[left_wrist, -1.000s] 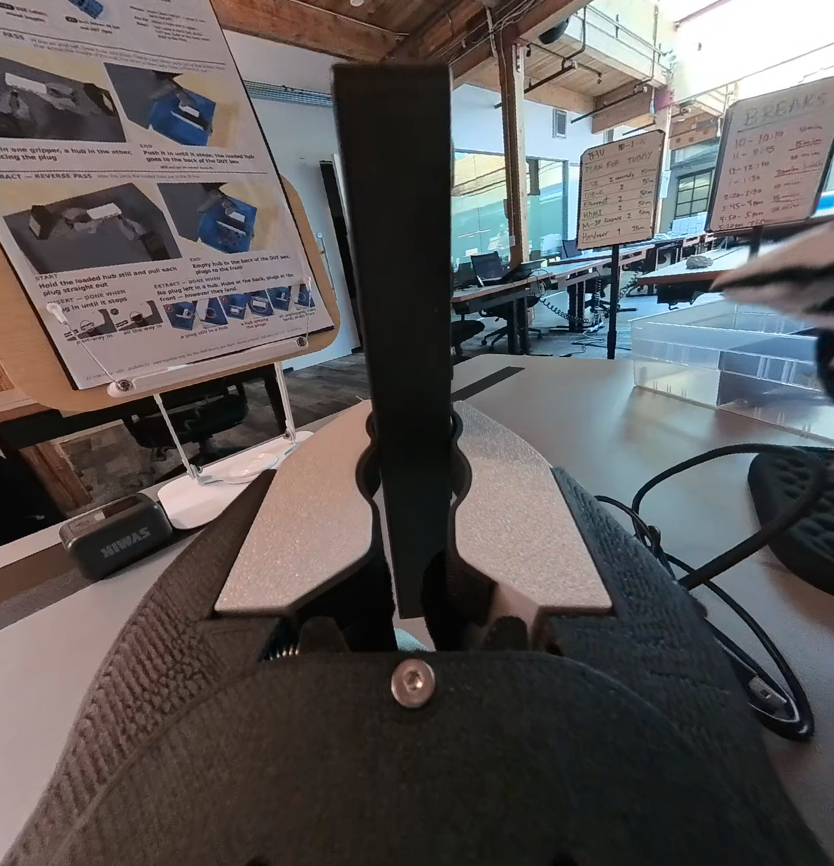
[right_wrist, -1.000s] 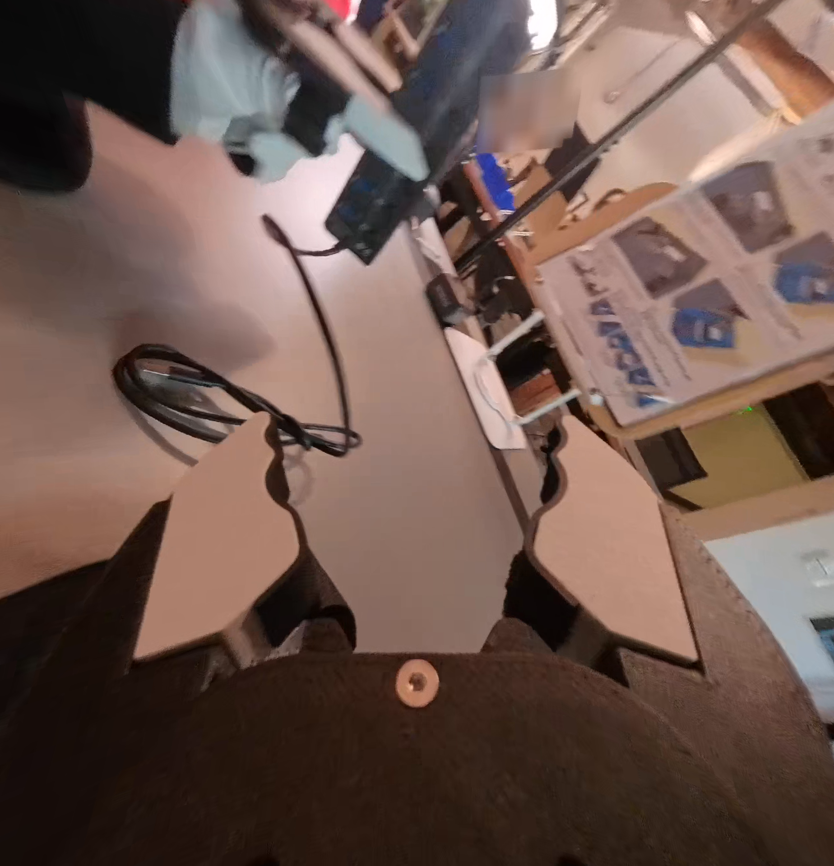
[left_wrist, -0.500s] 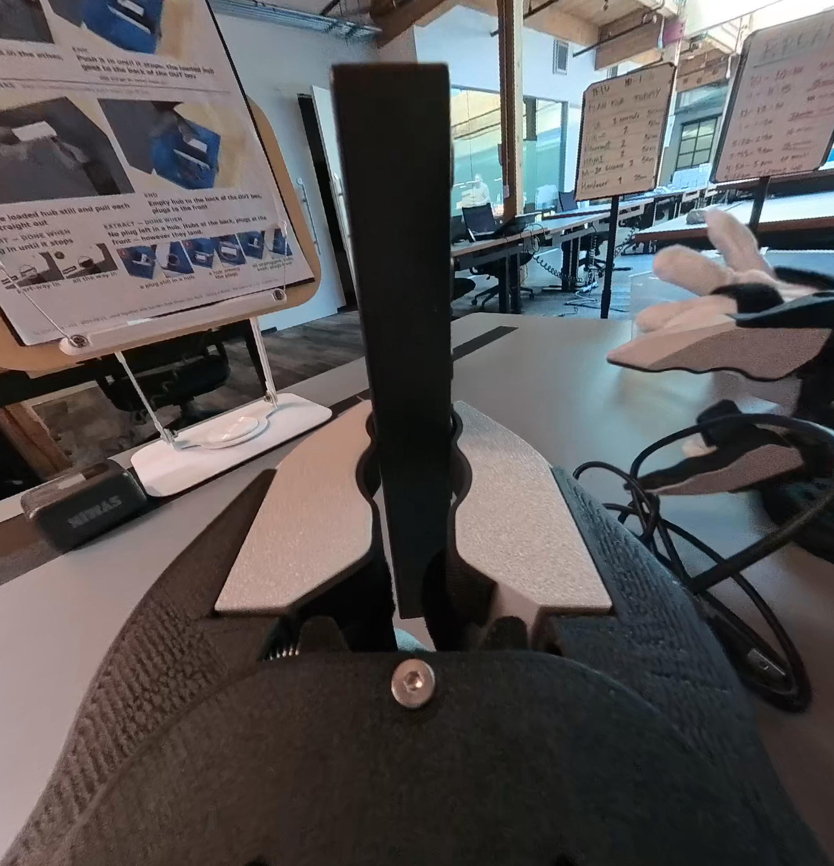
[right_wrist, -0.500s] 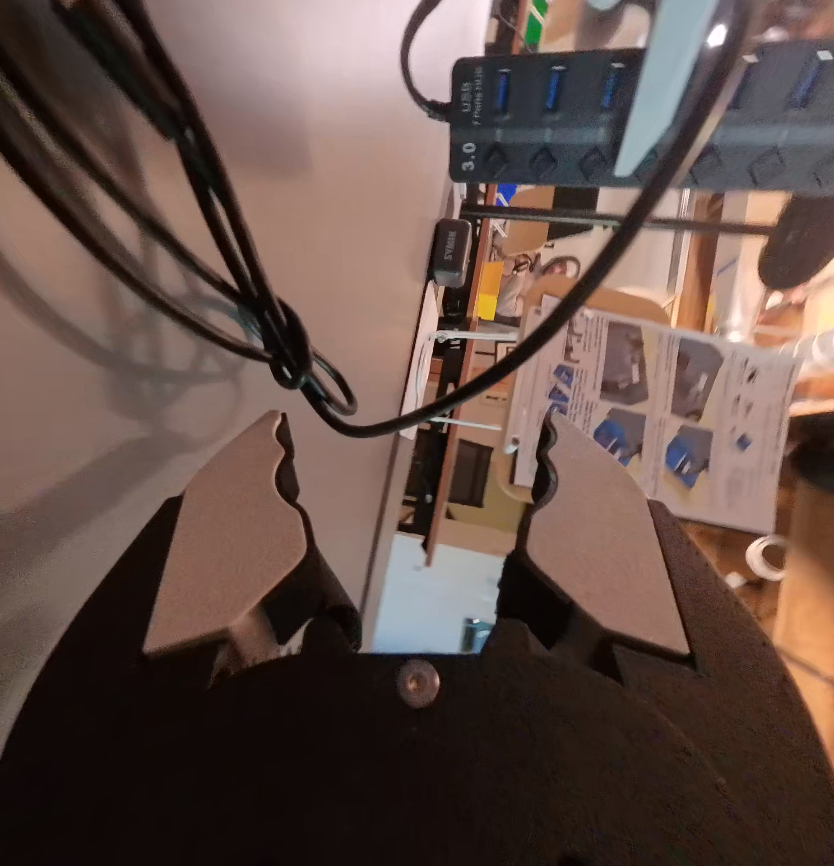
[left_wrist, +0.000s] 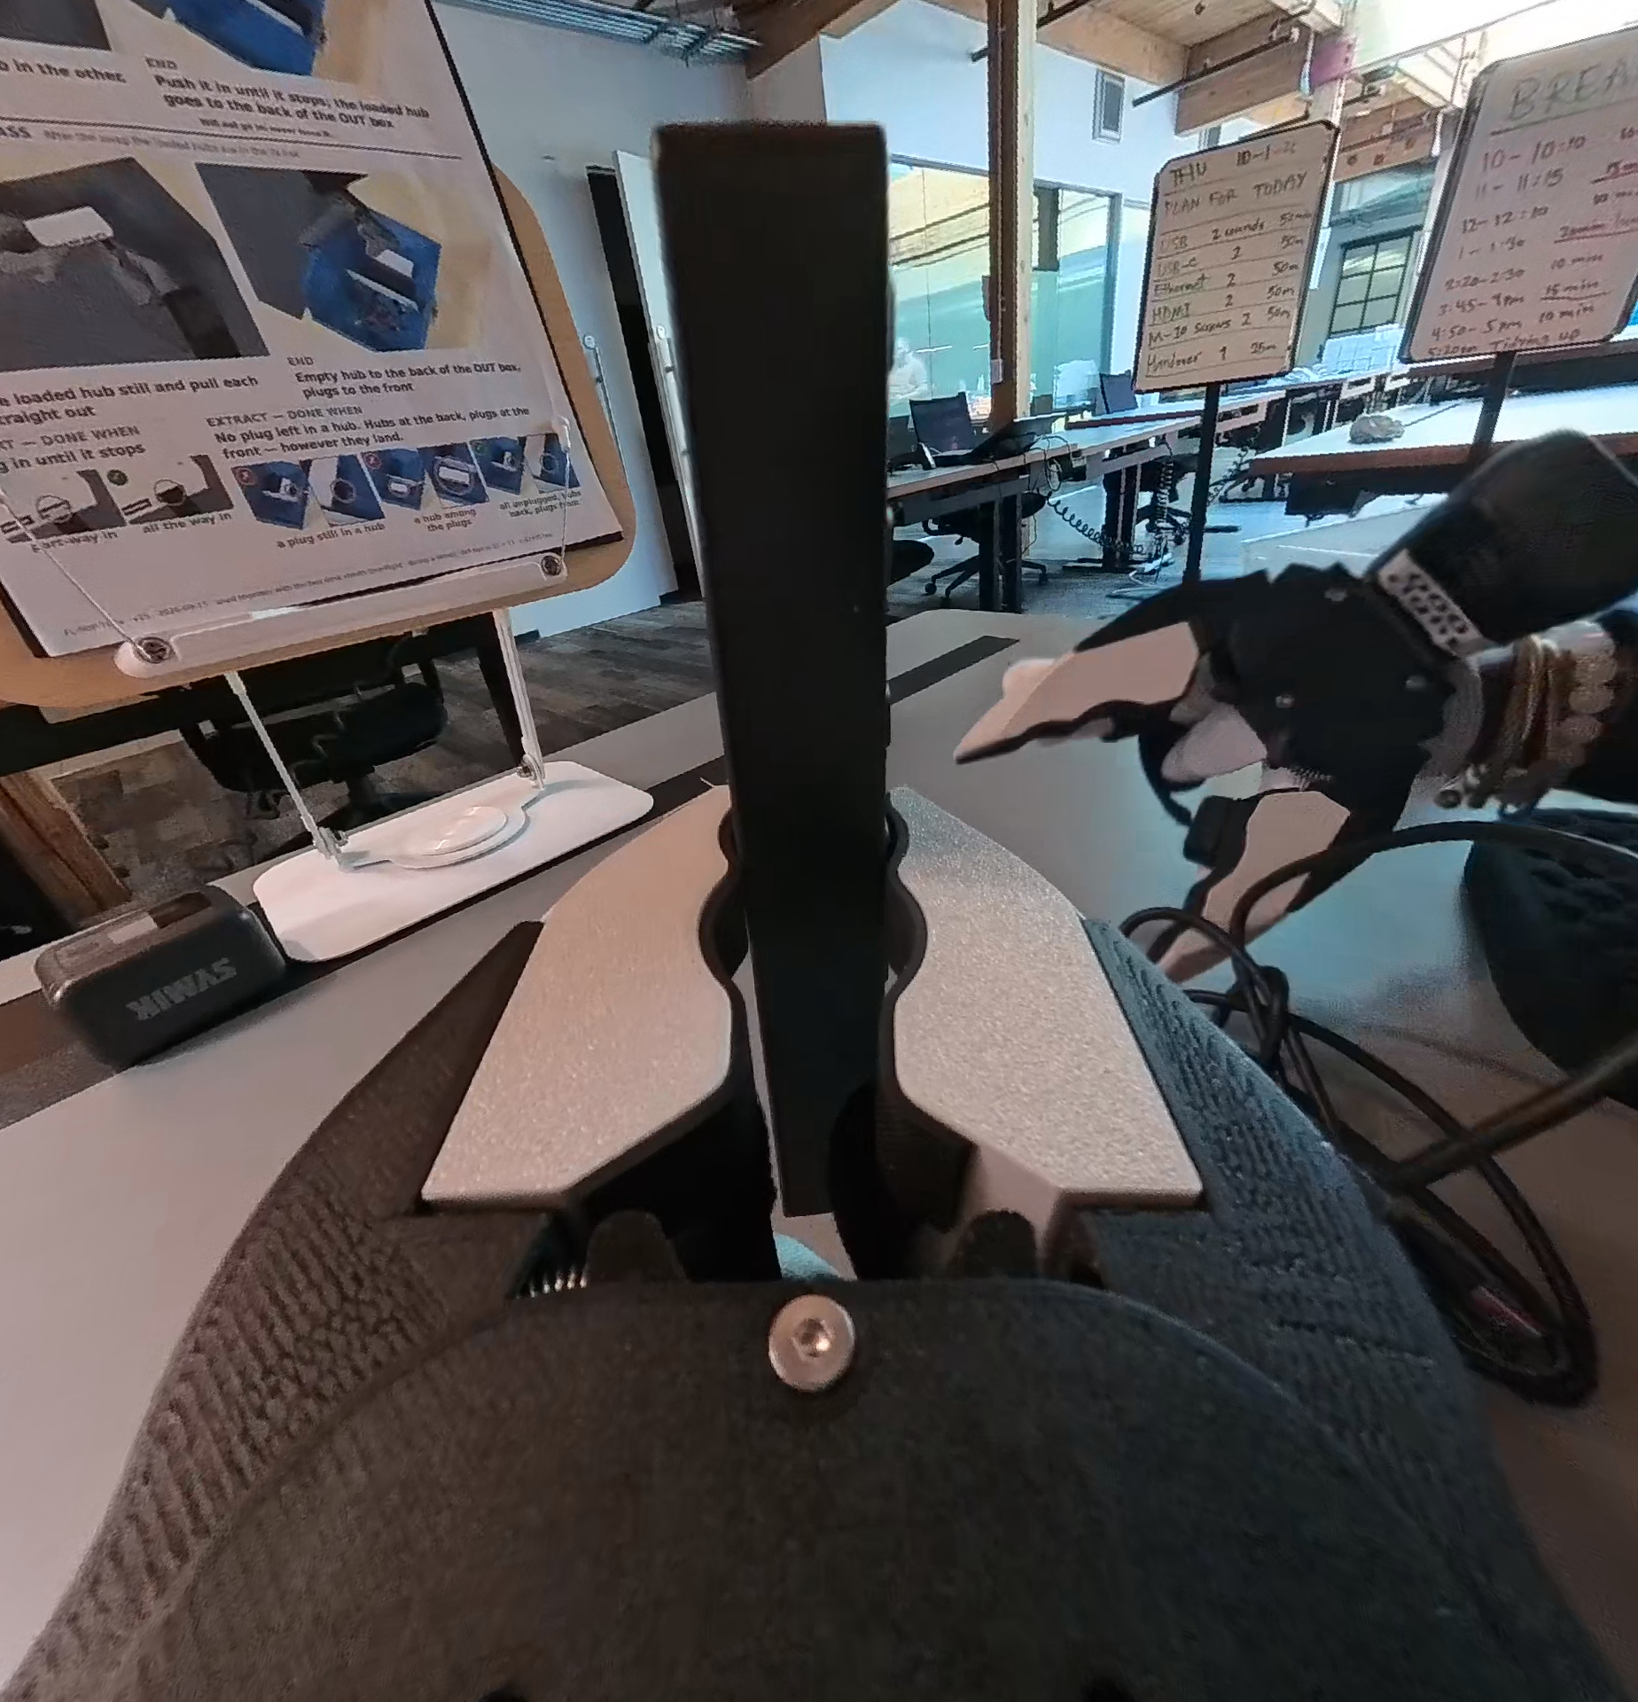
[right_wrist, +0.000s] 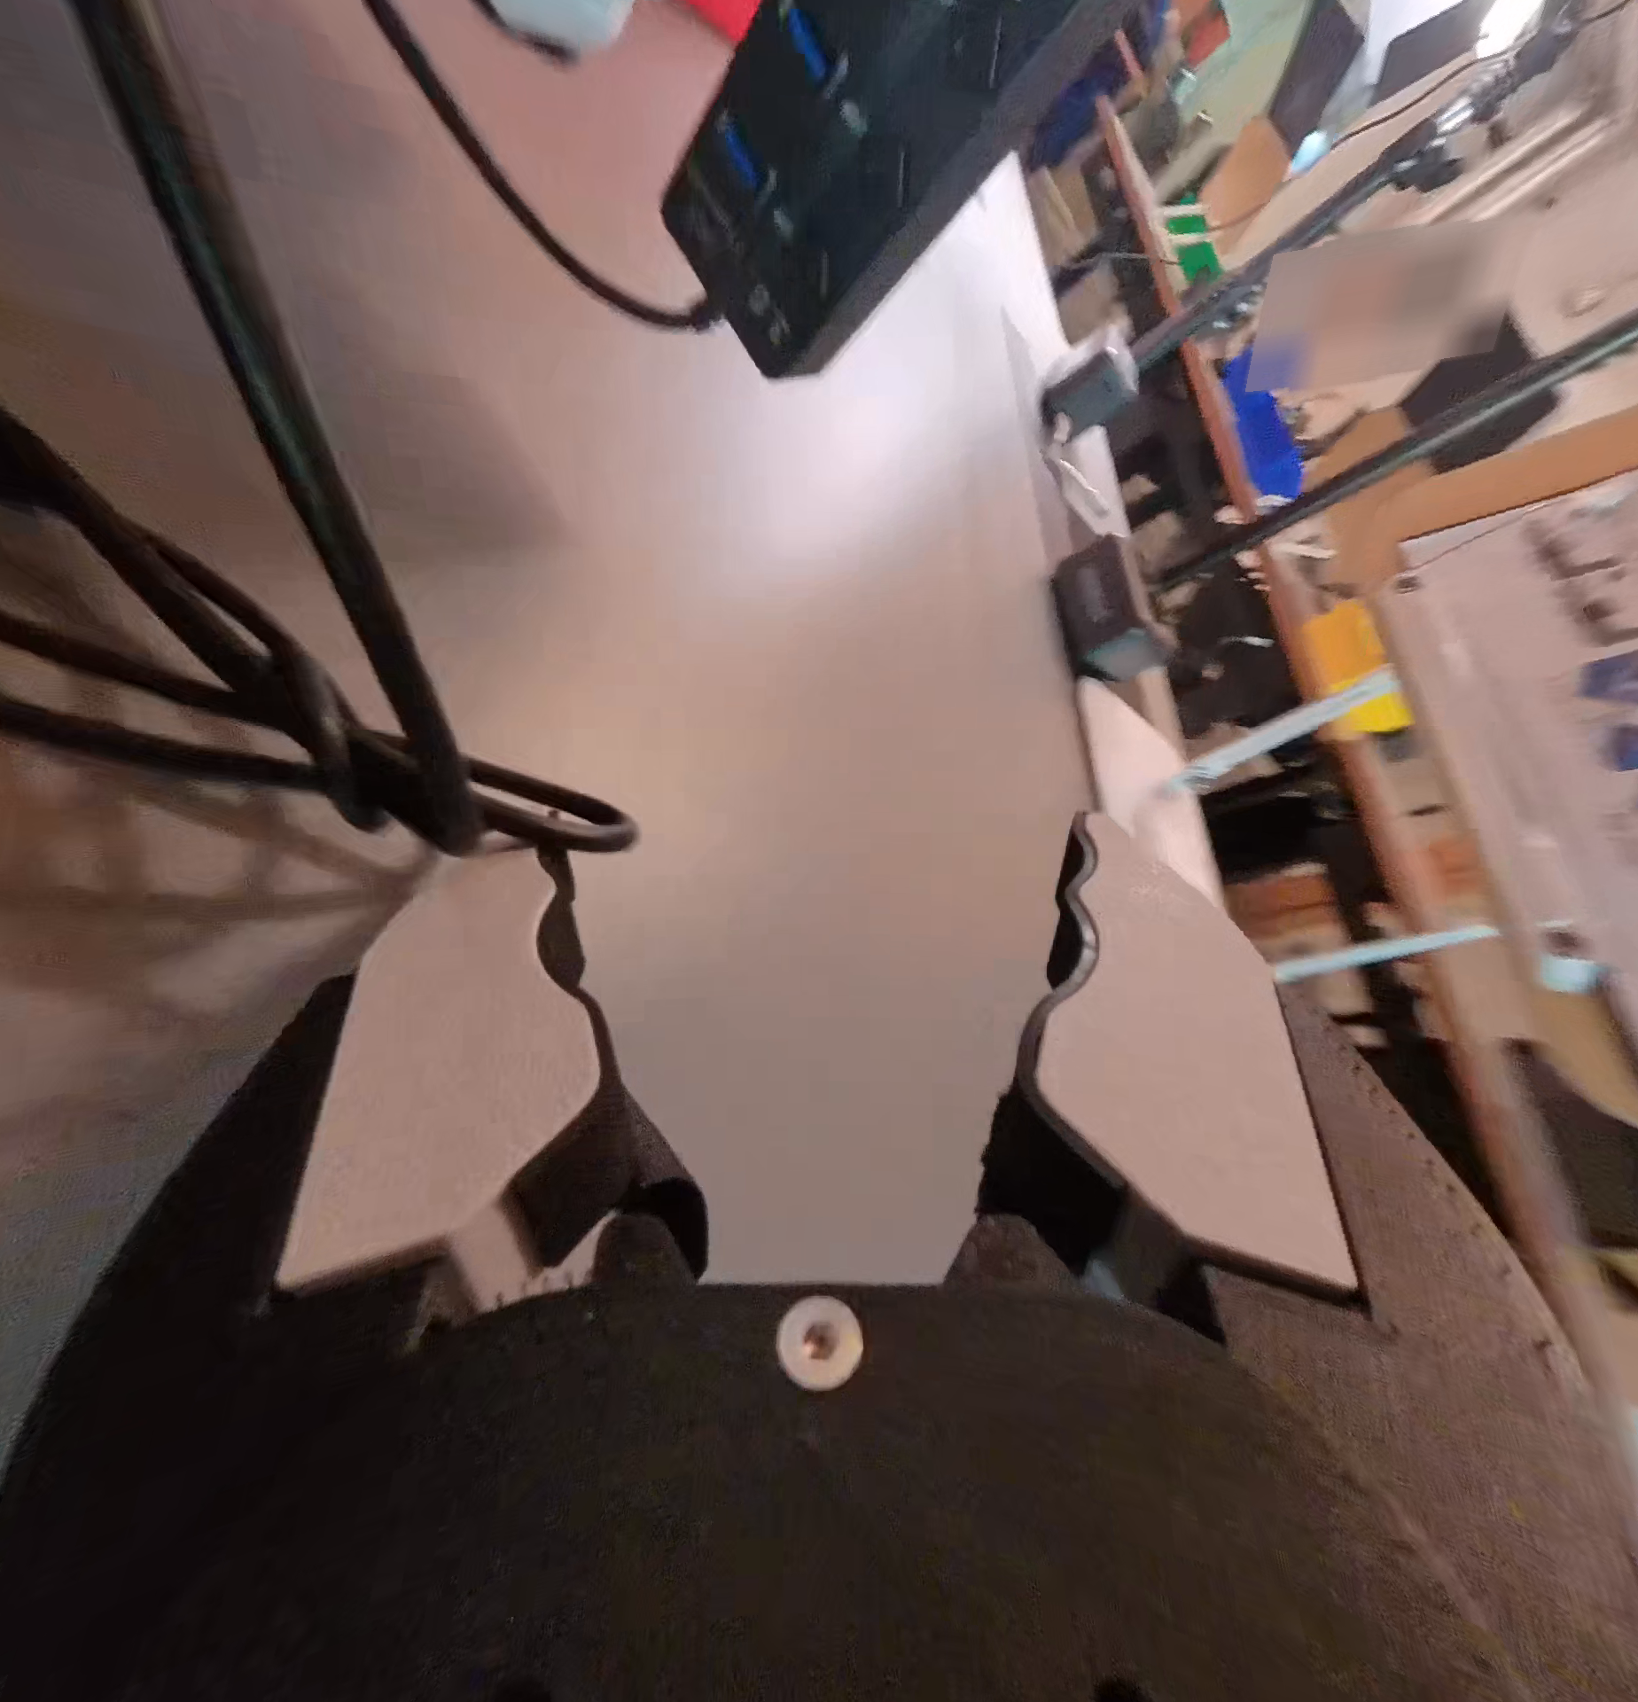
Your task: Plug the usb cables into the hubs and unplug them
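My left gripper [left_wrist: 811, 829] is shut on a black USB hub [left_wrist: 778, 553] and holds it upright and edge-on above the grey table [left_wrist: 152, 1243]. The hub also shows in the right wrist view [right_wrist: 815, 166], blurred, with its blue ports facing my right gripper and its own lead trailing down. My right gripper [right_wrist: 820, 921] is open and empty. In the left wrist view it [left_wrist: 1064, 866] hovers to the right of the hub, over a tied bundle of black USB cable [left_wrist: 1257, 1013]. The bundle lies just beyond my right gripper's left finger [right_wrist: 336, 764].
An instruction sheet [left_wrist: 244, 322] on a white-based stand [left_wrist: 447, 856] is at the back left, with a small black box [left_wrist: 161, 976] beside it. A black mesh pad [left_wrist: 1570, 939] lies at the right. Two whiteboards [left_wrist: 1230, 249] stand beyond the table. Tip to tip, the grippers are about 15 cm apart.
My right gripper, still open, has moved in from the right towards the hub, over the cable bundle, and its view has swung round. My left gripper holds the hub steady.
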`<state>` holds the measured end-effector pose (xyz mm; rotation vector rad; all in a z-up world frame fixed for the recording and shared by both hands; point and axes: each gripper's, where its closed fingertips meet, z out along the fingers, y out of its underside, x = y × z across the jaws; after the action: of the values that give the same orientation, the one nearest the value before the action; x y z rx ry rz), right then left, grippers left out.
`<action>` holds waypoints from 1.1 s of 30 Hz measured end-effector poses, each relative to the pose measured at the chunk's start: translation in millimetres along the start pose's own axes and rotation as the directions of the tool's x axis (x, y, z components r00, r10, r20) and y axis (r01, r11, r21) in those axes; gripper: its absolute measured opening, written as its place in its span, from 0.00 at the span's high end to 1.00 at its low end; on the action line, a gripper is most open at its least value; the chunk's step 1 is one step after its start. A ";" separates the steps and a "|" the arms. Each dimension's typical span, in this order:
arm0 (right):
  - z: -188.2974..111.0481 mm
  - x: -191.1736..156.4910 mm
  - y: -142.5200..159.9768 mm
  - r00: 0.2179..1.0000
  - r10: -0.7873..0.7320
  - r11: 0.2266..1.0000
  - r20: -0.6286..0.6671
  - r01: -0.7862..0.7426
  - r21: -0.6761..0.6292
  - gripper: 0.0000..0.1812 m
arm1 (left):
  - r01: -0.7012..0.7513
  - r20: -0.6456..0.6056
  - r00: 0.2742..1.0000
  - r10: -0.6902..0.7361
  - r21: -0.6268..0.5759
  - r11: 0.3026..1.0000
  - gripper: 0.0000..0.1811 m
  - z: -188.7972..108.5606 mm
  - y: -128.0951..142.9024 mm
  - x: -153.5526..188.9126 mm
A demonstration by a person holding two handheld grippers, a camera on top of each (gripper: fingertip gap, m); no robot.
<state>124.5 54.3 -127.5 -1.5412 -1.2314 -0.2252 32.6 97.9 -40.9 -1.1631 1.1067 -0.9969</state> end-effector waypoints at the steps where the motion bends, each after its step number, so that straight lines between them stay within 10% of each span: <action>1: 3.9 -4.5 -3.6 0.998 0.052 0.998 0.032 -0.053 0.027 0.45 | 0.000 -0.002 1.000 0.000 -0.001 1.000 0.86 0.2 0.2 0.4; 8: -2.9 -28.2 -76.3 0.871 0.362 0.823 0.333 -0.466 0.325 0.69 | -0.001 -0.027 1.000 0.001 -0.014 1.000 0.86 2.8 2.7 6.9; 14: -11.8 -26.7 -114.5 0.921 0.286 0.832 0.265 -0.376 0.407 0.98 | -0.004 -0.041 0.999 0.003 -0.016 1.000 0.86 3.3 3.0 10.8; 19: -51.3 32.5 -140.5 0.873 0.487 0.666 0.027 -0.391 0.635 0.74 | 0.093 -0.213 0.974 -0.073 0.085 0.992 0.86 -1.1 -13.3 29.3; 25: -57.1 35.2 -167.7 0.840 0.524 0.633 0.138 -0.493 0.597 0.62 | 0.102 -0.600 0.799 -0.039 0.070 0.992 0.86 -13.9 -16.7 95.5; 33: -51.2 5.8 -192.4 0.900 0.365 0.798 0.238 -0.434 0.418 0.85 | 0.003 -0.681 0.730 0.053 0.080 0.997 0.83 -17.7 -7.3 125.8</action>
<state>-0.1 -10.1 13.9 -1.3656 -0.9438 0.4453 38.2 -28.9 -50.8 -0.7053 1.6399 -1.4976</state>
